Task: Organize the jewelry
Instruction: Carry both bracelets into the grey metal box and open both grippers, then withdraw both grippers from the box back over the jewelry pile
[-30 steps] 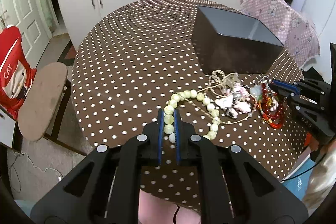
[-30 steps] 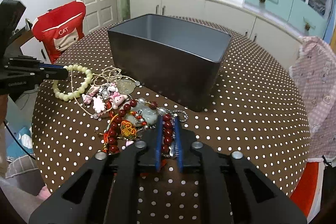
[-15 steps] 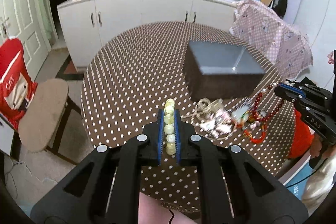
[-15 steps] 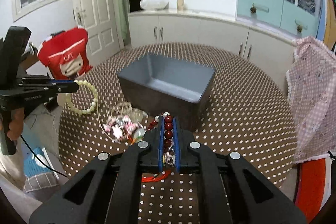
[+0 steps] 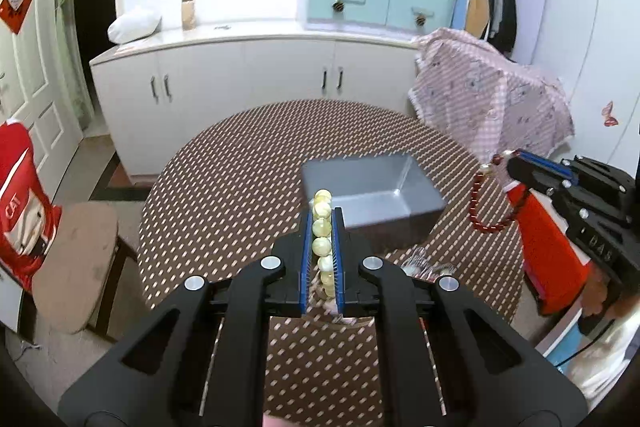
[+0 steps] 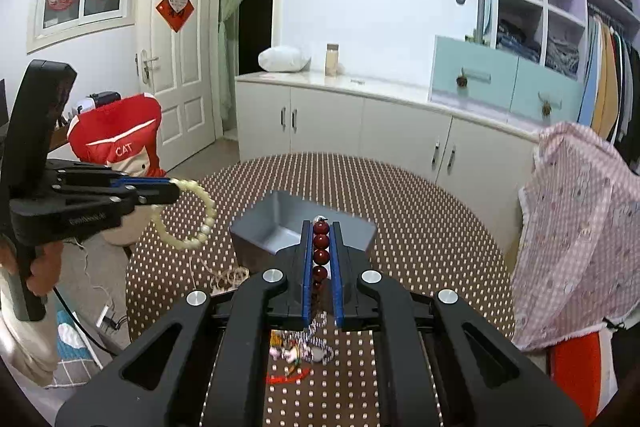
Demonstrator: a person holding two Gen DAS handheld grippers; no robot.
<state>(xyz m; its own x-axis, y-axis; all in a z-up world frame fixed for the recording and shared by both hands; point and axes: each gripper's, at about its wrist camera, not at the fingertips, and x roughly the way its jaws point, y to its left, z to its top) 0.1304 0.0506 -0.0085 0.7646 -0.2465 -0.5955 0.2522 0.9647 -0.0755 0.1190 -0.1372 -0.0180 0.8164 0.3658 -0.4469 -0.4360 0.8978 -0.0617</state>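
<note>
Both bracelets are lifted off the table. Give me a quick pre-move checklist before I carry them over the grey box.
1. Left gripper shut on the pale bead bracelet: ok, beads sit between the pads and the loop hangs free.
2. Right gripper shut on the red bead bracelet: ok.
3. Grey box open and empty: ok, no lid and nothing visible inside.
4. Red bracelet free of the jewelry pile: cannot tell, charms and cords dangle below the right gripper.
5. Pale bracelet free of the pile: cannot tell, a thin cord trails down from it.
6. Path over the table to the box: ok, nothing stands between.
</note>
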